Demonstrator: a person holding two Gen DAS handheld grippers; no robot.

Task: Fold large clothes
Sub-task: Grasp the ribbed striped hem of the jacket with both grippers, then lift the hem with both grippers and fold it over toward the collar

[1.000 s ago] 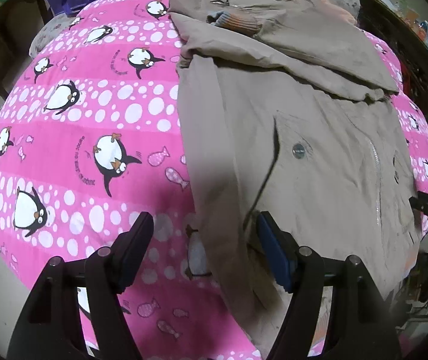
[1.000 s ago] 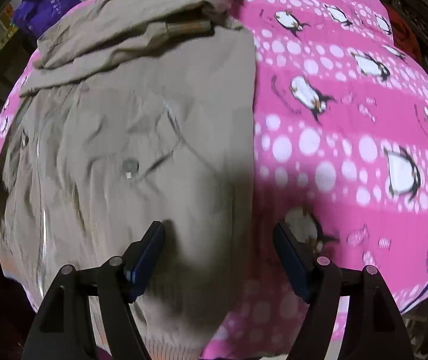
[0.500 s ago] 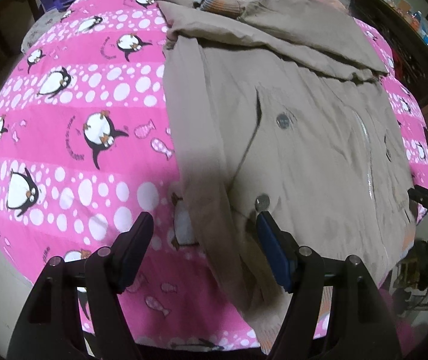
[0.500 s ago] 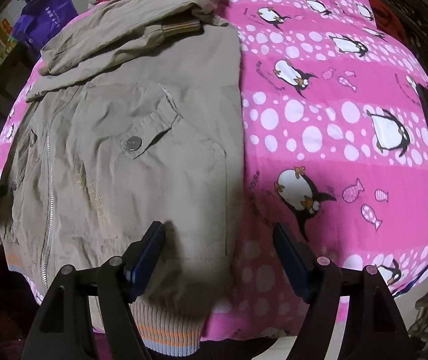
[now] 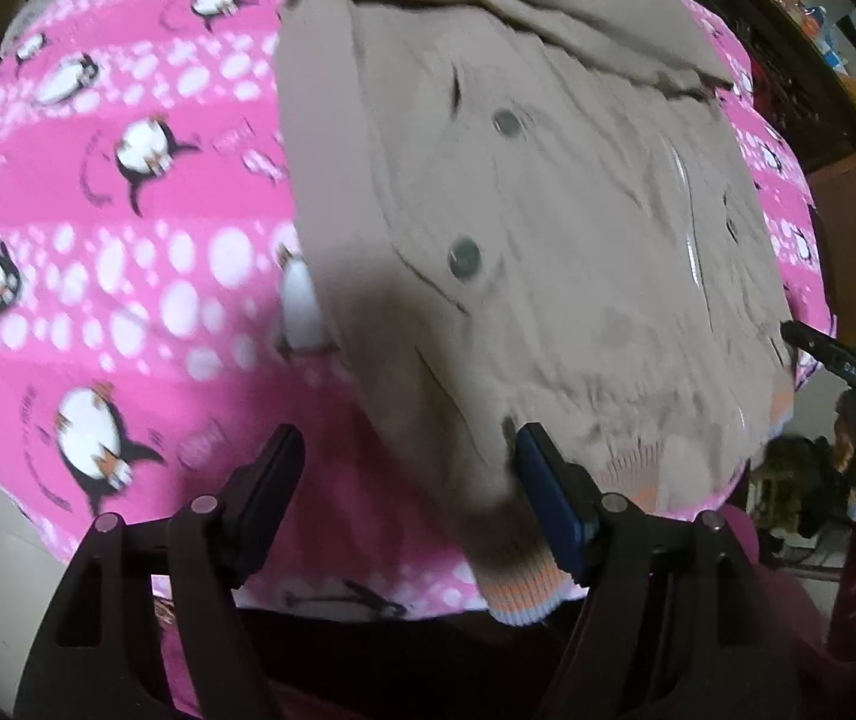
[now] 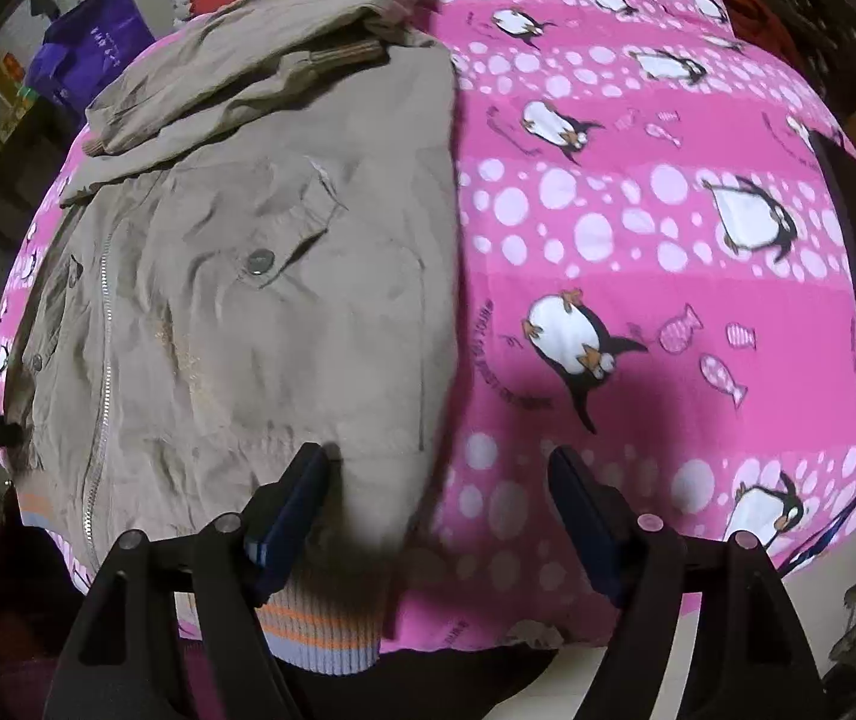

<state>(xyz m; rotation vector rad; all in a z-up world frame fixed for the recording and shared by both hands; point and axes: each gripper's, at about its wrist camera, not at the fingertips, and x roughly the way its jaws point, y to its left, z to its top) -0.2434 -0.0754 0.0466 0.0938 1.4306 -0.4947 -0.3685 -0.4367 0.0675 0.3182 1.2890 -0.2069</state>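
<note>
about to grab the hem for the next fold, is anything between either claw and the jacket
Nothing visible. The left claw and right claw both hang open over the jacket's striped hem, with only the pink penguin bedspread around it.

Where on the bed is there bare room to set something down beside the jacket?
Bare sheet lies along both long sides of the jacket. Its folded sleeves crowd the far end, and the striped hem hangs over the near edge.
</note>
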